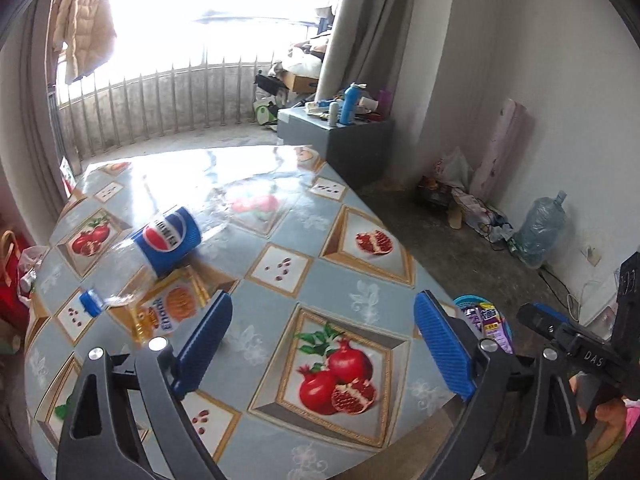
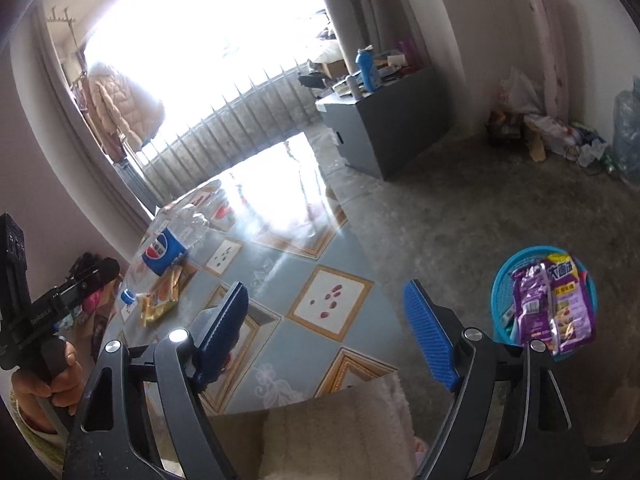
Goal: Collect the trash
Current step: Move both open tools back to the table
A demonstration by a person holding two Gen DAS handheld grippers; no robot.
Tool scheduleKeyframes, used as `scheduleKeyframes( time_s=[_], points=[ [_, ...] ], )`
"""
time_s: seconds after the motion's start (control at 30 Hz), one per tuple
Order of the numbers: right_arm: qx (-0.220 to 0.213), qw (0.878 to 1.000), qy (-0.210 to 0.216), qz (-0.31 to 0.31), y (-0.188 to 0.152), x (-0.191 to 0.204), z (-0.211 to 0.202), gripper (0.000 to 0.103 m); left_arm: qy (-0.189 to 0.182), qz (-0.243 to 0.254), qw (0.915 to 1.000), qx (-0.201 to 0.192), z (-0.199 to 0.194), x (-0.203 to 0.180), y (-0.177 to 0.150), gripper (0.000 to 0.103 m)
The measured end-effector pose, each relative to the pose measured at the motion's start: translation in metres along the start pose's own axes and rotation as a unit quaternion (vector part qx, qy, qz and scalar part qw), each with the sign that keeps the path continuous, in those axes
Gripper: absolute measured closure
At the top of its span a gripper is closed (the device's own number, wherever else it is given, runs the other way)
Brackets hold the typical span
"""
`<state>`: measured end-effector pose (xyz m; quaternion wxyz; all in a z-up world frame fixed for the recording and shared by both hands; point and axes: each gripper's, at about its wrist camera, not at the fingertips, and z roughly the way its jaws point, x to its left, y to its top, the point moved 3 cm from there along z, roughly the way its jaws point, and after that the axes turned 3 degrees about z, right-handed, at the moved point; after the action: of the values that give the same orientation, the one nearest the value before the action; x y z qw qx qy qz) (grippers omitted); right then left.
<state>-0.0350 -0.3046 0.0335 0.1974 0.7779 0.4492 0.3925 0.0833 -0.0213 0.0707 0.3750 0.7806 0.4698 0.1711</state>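
The surface (image 1: 320,240) fills most of both views, covered in a glossy blue cloth with pomegranate pictures, and both claws hang over its near end with nothing between their blue pads; the left claw (image 1: 324,348) is spread wide over a pomegranate panel, and the right claw (image 2: 326,334) is spread just as wide over the surface's near corner. Ahead and to the left of the left claw lies a clear Pepsi bottle (image 1: 160,248) on its side, blue cap (image 1: 91,303) pointing toward the near-left edge; from the right claw it sits well ahead and off to the left, close to the far-left side of the surface. Touching the bottle on its near side is an orange snack wrapper (image 1: 168,308) — its corner sits just beside the left claw's left pad (image 1: 204,344), though I can't tell if they actually touch.

Down on the floor, right of the right claw and off the surface's edge, there's a round blue basket (image 2: 505,280) that already has a purple snack bag (image 2: 552,304) lying in it; in the left wrist view only a sliver of the basket shows, just past the left claw's right pad.

Further ahead of both claws there's a grey cabinet (image 2: 384,128) with a blue bottle (image 2: 368,68) standing on it.
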Motion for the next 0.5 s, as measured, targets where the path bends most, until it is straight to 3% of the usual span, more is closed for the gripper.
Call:
scheduleKeyframes(
  time_s=[0.27, 0.5],
  points=[
    [0.028, 0.999, 0.027, -0.016, -0.004, 0.027, 0.016, 0.026, 0.061, -0.052, 0.9968, 0.004, -0.023, 0.055, -0.034, 0.011],
    [0.052, 0.997, 0.048, -0.021, -0.005, 0.053, 0.034, 0.026, 0.086, -0.082, 0.9930, -0.004, -0.028, 0.087, -0.043, 0.011]
  ],
)
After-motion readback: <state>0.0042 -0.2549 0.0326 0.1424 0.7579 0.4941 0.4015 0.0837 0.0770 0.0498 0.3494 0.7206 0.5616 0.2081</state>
